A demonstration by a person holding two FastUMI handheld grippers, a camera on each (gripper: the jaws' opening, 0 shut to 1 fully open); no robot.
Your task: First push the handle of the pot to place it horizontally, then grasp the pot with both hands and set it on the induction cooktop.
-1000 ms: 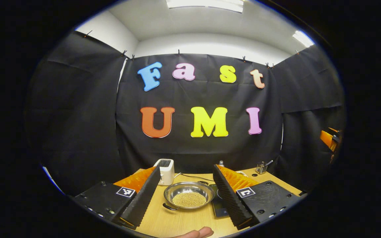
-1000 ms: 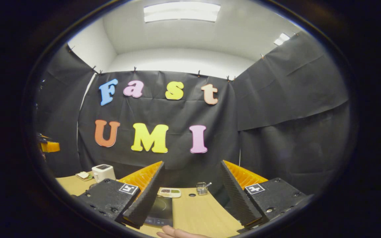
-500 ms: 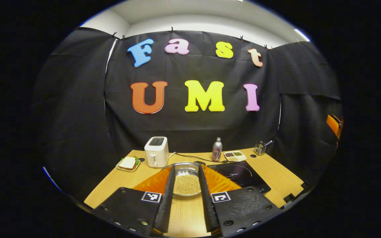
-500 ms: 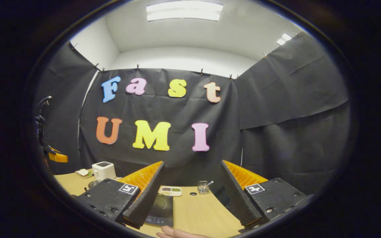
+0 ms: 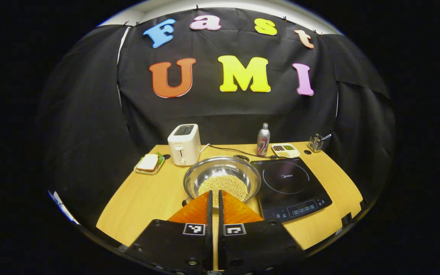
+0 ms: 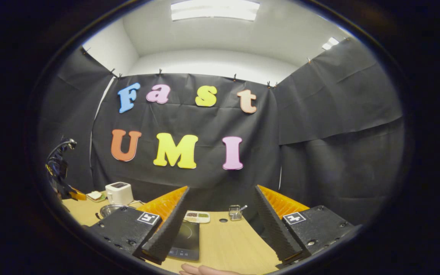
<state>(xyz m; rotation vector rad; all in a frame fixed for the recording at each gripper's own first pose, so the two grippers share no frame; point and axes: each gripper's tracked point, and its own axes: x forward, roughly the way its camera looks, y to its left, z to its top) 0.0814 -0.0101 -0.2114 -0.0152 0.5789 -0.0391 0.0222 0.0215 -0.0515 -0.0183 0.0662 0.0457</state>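
Note:
A steel pot [image 5: 222,176] with pale beans in it stands on the wooden table [image 5: 143,198], just left of the black induction cooktop [image 5: 289,183]. A small dark handle [image 5: 240,156] shows at its far rim. My left gripper [image 5: 214,194] is shut with nothing between its fingers. Its tips sit over the pot's near rim, and whether they touch it I cannot tell. My right gripper [image 6: 220,188] hangs open and empty above the table's right side. Beyond its left finger lie the cooktop [image 6: 187,238] and the pot [image 6: 110,209]. The left gripper [image 6: 61,177] appears at the far left.
At the back stand a white toaster [image 5: 183,144], a sandwich plate [image 5: 149,163], a bottle [image 5: 263,134], a seasoning tray [image 5: 285,149] and a utensil holder [image 5: 314,142]. A cable runs behind the pot. A person's fingertip [image 6: 204,270] shows at the bottom edge.
My left gripper has gone from wide open to shut and has tilted down, with more of the table now in its view. The right gripper has barely moved.

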